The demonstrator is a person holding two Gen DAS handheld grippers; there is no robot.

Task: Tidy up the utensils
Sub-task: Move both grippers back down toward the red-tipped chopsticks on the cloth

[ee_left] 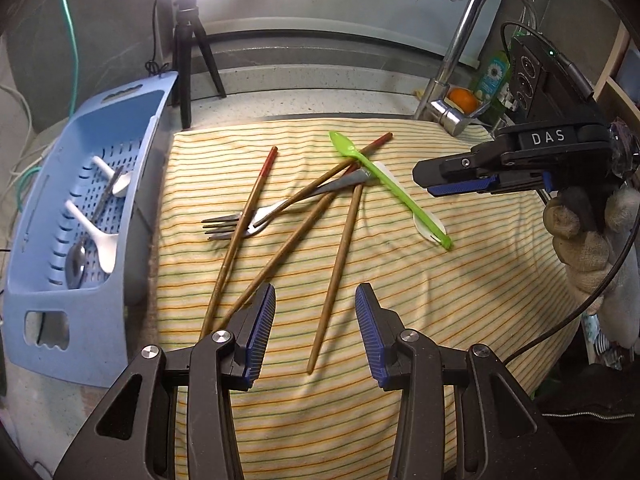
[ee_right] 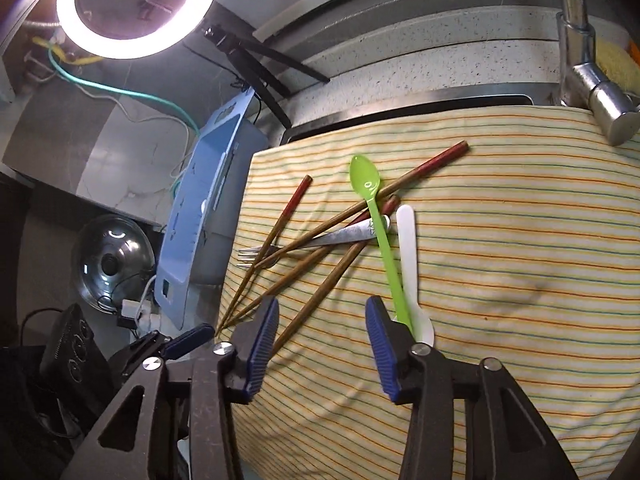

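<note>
Several wooden chopsticks (ee_left: 338, 264) (ee_right: 316, 300), a metal fork (ee_left: 256, 216) (ee_right: 320, 240), a green plastic spoon (ee_left: 384, 176) (ee_right: 380, 240) and a white plastic spoon (ee_left: 426, 226) (ee_right: 410, 256) lie crossed on a striped cloth (ee_left: 440, 320) (ee_right: 520, 260). My left gripper (ee_left: 316, 312) is open and empty, just above the near ends of the chopsticks. My right gripper (ee_right: 322, 328) is open and empty, over the near ends of the spoons and a chopstick. In the left wrist view it (ee_left: 436, 184) hovers right of the green spoon.
A blue perforated basket (ee_left: 52, 296) (ee_right: 200, 208) at the cloth's left edge holds white spoons (ee_left: 102, 240), a metal spoon (ee_left: 76, 264) and a dark utensil. A faucet (ee_left: 456, 76) (ee_right: 580, 52) and a tripod (ee_left: 192, 52) stand behind. A pot lid (ee_right: 112, 260) lies far left.
</note>
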